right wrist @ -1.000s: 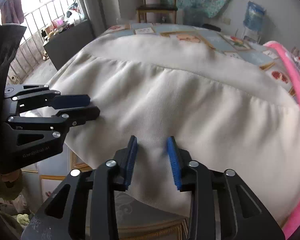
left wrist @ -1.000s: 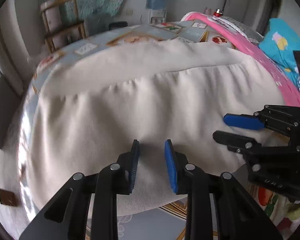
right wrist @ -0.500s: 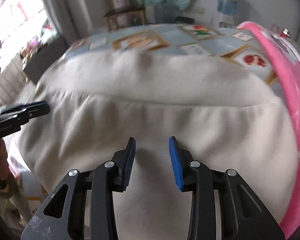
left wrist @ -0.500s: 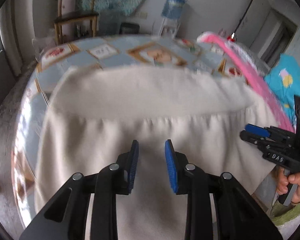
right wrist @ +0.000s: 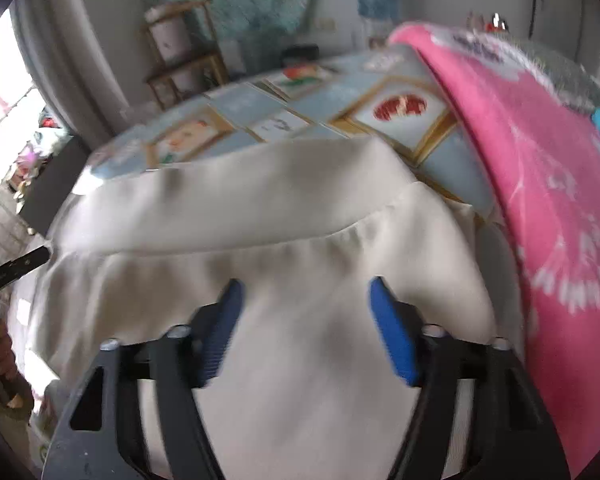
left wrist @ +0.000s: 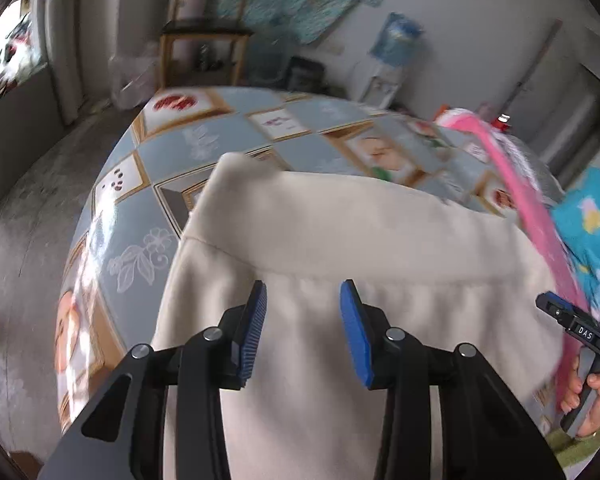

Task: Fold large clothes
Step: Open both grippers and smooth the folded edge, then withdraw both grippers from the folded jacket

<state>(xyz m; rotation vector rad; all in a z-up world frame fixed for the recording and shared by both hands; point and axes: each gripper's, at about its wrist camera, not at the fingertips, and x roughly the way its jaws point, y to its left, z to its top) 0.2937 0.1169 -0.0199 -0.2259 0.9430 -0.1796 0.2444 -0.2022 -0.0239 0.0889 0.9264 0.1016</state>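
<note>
A large cream garment [left wrist: 360, 232] lies across the table, its folded upper band toward the far side; it also fills the middle of the right wrist view [right wrist: 260, 208]. My left gripper [left wrist: 303, 300] hangs over the garment's left part. Its jaws are opening, with no cloth pinched between the blue pads. My right gripper [right wrist: 306, 292] hovers over the right part, its jaws opening wide, also with nothing gripped. Each gripper shows at the edge of the other's view, the right gripper [left wrist: 556, 312] held by a hand, the left gripper [right wrist: 20, 266] only as a dark tip.
The table [left wrist: 204, 140] wears a blue picture-patterned cloth. A pink cloth [right wrist: 540, 160] lies along the garment's right side, with a teal cloth [left wrist: 592, 216] beyond it. A wooden shelf [left wrist: 204, 36] and a water dispenser [left wrist: 396, 36] stand by the far wall.
Both grippers have pulled back and up from the garment and moved apart. Their jaws stand wider than before, the right much wider. Both views have rolled.
</note>
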